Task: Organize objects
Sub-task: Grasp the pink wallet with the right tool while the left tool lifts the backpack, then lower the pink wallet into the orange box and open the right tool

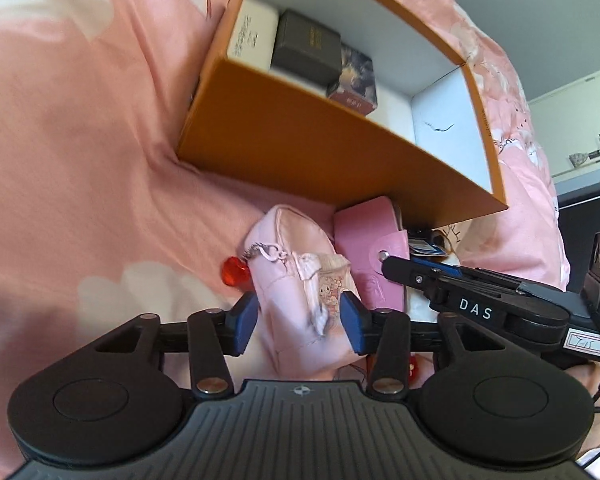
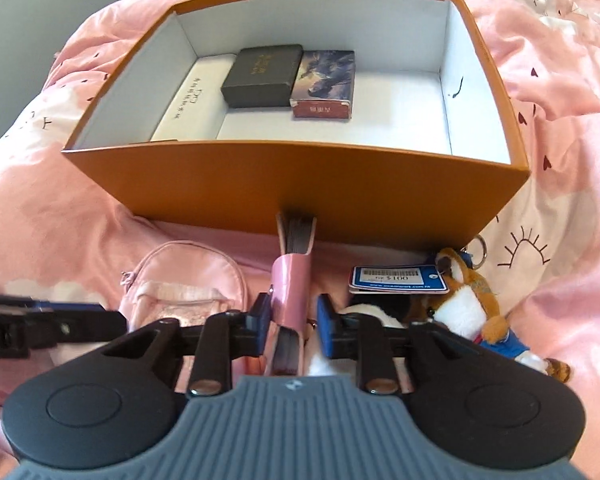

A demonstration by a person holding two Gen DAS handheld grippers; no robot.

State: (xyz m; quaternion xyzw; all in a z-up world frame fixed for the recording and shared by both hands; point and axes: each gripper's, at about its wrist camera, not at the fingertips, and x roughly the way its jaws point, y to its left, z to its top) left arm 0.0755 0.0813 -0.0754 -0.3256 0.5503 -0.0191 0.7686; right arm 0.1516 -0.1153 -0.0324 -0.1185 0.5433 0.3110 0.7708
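Three small boxes sit at the back left of the orange cardboard box (image 2: 300, 184), leaving its smooth white floor bare at right. Below its near wall, on the rumpled pink bedspread (image 1: 80, 140), the left tongs (image 1: 300, 316) stand released astride a soft pink pouch (image 1: 300, 280). The right tongs (image 2: 290, 324) are clenched on a glossy pink wallet (image 2: 290, 280), upright on edge beside a plush toy (image 2: 464, 304).

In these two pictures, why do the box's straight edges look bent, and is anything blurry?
Left wrist view: the fisheye lens bows the orange box; the pink pouch looks slightly soft. Right wrist view: same bowing, and the plush toy is a little blurred.
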